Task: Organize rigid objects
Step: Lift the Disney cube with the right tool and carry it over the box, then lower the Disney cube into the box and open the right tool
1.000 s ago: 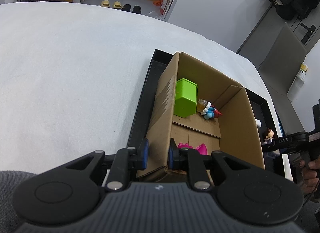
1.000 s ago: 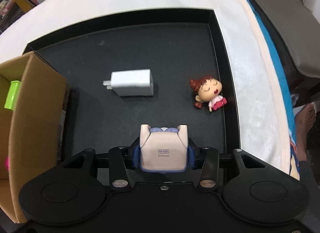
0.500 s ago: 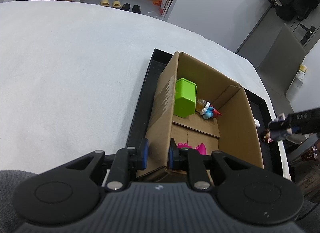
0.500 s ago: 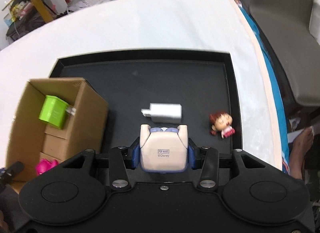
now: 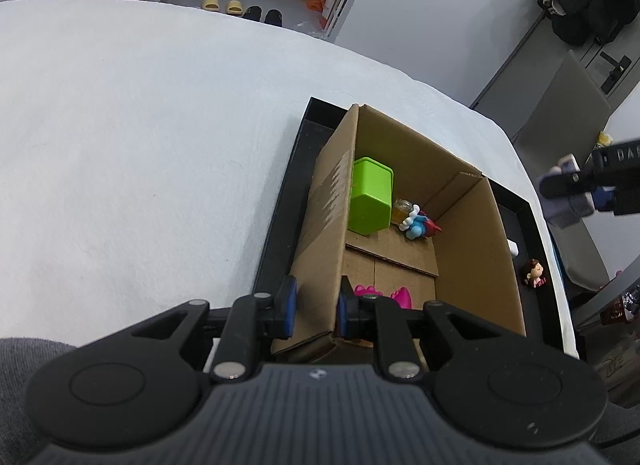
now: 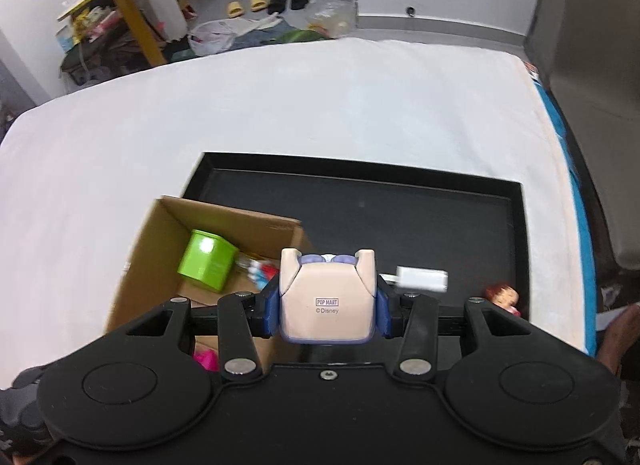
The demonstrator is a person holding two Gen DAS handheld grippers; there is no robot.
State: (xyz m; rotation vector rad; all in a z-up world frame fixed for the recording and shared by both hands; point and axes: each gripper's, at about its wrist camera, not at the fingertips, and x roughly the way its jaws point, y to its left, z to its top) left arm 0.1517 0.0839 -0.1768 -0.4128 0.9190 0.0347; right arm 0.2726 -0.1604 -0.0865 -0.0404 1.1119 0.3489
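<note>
My right gripper (image 6: 327,307) is shut on a beige toy figure (image 6: 326,305), seen base-first, held in the air above the black tray (image 6: 400,209) near the cardboard box (image 6: 156,241). From the left wrist view that right gripper (image 5: 576,193) hangs high at the right, off the box's far side. My left gripper (image 5: 314,307) is shut on the box's near wall (image 5: 320,265). Inside the box lie a green cube (image 5: 370,197), a blue and red figure (image 5: 420,225) and a pink toy (image 5: 384,293).
On the tray floor lie a white charger (image 6: 424,279) and a small brown-haired doll (image 6: 502,297), also seen as the doll (image 5: 534,271) right of the box. White cloth (image 5: 140,145) covers the table. A grey chair (image 6: 592,105) stands at the right.
The right gripper has risen with the beige figure and shifted left toward the box, so tray and box look smaller. The left gripper and the box have stayed put.
</note>
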